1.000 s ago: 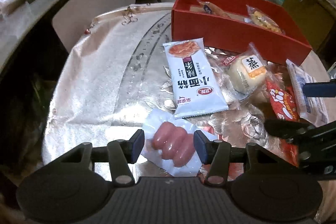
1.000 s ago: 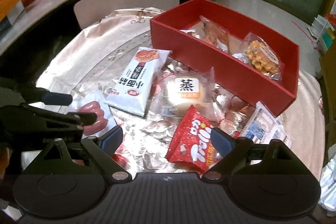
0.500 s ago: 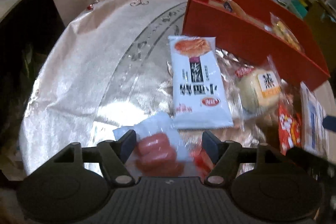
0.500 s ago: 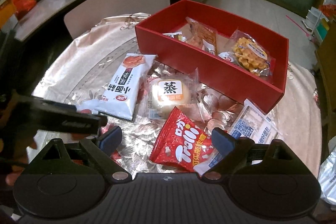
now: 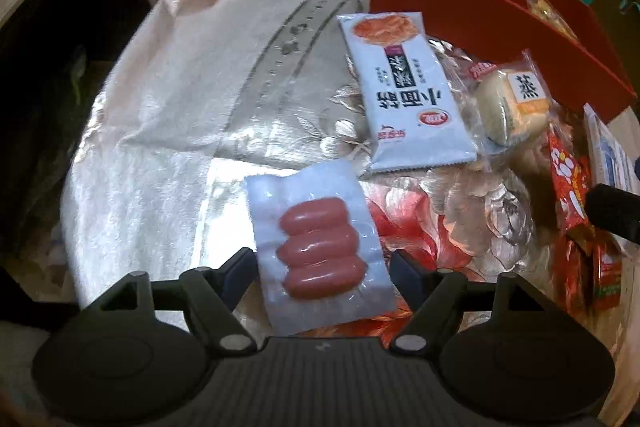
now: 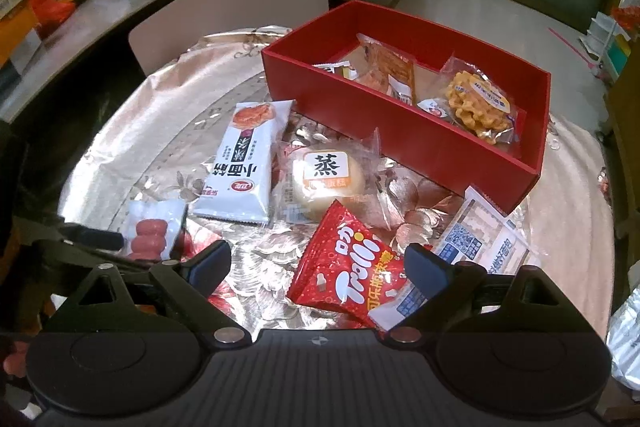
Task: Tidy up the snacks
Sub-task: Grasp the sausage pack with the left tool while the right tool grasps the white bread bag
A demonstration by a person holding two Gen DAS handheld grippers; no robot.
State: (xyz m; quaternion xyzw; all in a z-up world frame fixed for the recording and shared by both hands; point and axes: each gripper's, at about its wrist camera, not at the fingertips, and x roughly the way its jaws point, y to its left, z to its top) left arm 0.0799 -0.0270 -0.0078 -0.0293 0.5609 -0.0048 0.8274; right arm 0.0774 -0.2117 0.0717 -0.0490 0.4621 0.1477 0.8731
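From the left wrist camera, the left gripper [image 5: 322, 269] has its fingers spread wide on either side of the clear vacuum-sealed pouch of three pink sausages [image 5: 318, 251], which lies flat on the shiny floral tablecloth [image 5: 168, 115]. The pads sit just beside the pouch's edges, though whether they touch the film is hard to tell. The risk here is that a closing pinch would catch only the thin, slick plastic border, so the pouch could crumple or slide out on lifting; the glossy cloth could also bunch up between the fingers. The three sausages look plump and are pressed side by side, with a wide flat seal all round. Farther off lie the long white-and-blue noodle-snack packet [image 5: 404, 87] and the red cardboard box [image 5: 480, 23].

From the right wrist camera, the right gripper [image 6: 318, 267] is likewise spread, holding nothing, above the red crinkly Trolli candy bag [image 6: 346, 267]. The sausage pouch [image 6: 154, 227] shows at the left, well apart from the box [image 6: 400, 131], which already holds a wrapped waffle [image 6: 476, 105]. Carrying it there means crossing other snacks, which a low sweep might knock.
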